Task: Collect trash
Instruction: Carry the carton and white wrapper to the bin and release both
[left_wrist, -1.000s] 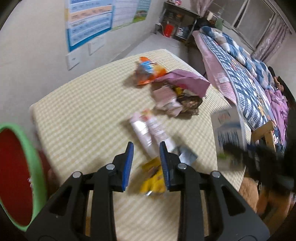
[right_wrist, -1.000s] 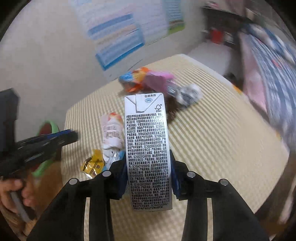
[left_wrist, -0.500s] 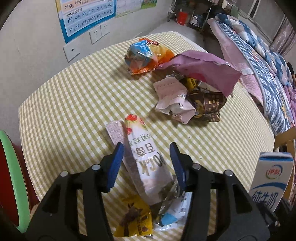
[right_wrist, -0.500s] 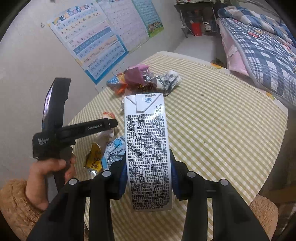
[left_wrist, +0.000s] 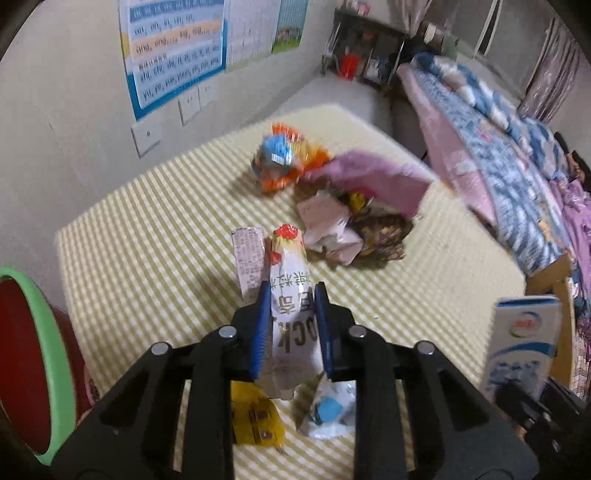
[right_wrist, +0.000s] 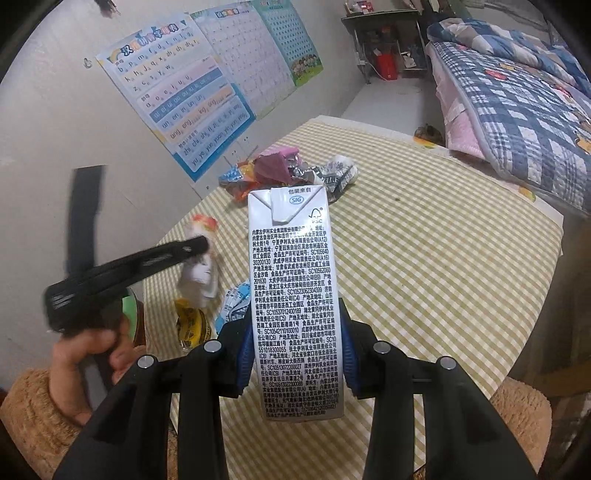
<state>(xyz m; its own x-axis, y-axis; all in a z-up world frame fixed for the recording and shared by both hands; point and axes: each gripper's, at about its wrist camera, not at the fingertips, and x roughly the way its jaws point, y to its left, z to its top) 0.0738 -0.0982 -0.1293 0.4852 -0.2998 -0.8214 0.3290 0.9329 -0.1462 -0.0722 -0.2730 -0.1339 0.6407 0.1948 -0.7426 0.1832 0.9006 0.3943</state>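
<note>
My left gripper (left_wrist: 291, 325) is shut on a white snack wrapper (left_wrist: 290, 291) with red print and holds it just above the checked table (left_wrist: 147, 251). A yellow wrapper (left_wrist: 255, 417) and a blue-white wrapper (left_wrist: 328, 410) lie under it. My right gripper (right_wrist: 297, 343) is shut on an upright white milk carton (right_wrist: 293, 295), which also shows at the right of the left wrist view (left_wrist: 521, 347). The left gripper and its wrapper (right_wrist: 199, 269) appear in the right wrist view.
A pile of wrappers lies further back: an orange-blue bag (left_wrist: 284, 158), a pink bag (left_wrist: 376, 181), crumpled paper (left_wrist: 328, 225) and a brown wrapper (left_wrist: 384, 236). A red bin with a green rim (left_wrist: 48, 350) stands left of the table. A bed (left_wrist: 517, 158) is at the right.
My left gripper has closed on the white snack wrapper and lifted its end off the table. The right gripper still holds the milk carton, with the view shifted a little.
</note>
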